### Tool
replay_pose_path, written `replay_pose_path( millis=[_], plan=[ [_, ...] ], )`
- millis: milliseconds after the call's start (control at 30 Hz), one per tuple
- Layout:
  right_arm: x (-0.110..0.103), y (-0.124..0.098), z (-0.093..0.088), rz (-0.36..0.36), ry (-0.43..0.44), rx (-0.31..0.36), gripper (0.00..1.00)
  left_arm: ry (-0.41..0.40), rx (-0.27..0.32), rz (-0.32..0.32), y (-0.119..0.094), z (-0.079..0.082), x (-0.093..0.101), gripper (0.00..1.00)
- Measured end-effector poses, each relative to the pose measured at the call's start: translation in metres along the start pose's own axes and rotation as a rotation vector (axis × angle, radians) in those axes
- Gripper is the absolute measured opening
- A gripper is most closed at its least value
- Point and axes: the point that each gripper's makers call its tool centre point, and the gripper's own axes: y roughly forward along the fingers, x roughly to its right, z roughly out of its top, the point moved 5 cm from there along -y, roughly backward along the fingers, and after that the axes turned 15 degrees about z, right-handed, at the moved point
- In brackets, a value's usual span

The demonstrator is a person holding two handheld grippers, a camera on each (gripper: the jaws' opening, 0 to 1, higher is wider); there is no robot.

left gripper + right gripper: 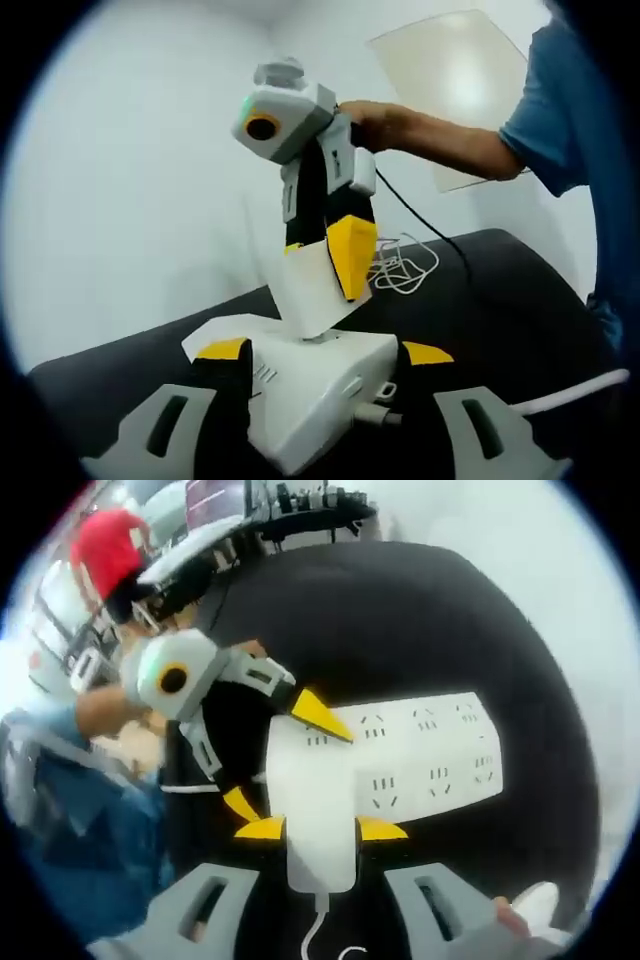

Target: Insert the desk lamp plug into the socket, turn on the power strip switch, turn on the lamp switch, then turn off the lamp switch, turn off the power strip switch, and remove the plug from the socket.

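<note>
A white power strip [310, 400] lies on the black table [520, 300], and my left gripper [326, 352] is shut on its near end. A white lamp plug block [315, 290] stands on the strip's top face, held from above by my right gripper [320, 265]. In the right gripper view the plug [320, 820] sits between my right gripper's [322, 828] yellow-tipped jaws, pressed against the strip [420, 750] near its left end. There my left gripper [280, 760] clamps that same end from the left. Several sockets show along the strip.
A loose coil of white cable [400, 265] lies behind the strip, and a thick white cord [580, 390] runs off to the right. The person's blue sleeve [560, 110] is at the right. Cluttered desks [290, 505] stand beyond the table's far edge.
</note>
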Motion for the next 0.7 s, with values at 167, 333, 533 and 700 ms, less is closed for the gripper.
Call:
replay_pose_path(
  millis=[167,333,533,700],
  plan=[
    [-0.009,0.0,0.005,-0.104,-0.167,-0.05,0.25,-0.034,-0.01,0.011,0.004,-0.004,-0.005,0.75],
    [-0.025,-0.007,0.017,-0.136,-0.222,-0.039,0.25,-0.039,-0.01,0.012,0.004,-0.004,-0.004,0.76],
    [-0.02,-0.015,0.024,-0.133,-0.221,0.003,0.25,-0.039,-0.011,0.013,0.002,-0.003,-0.005,0.76],
    [-0.015,-0.024,0.022,-0.024,-0.077,0.141,0.25,-0.038,-0.013,0.015,0.002,-0.004,-0.006,0.76]
  ],
)
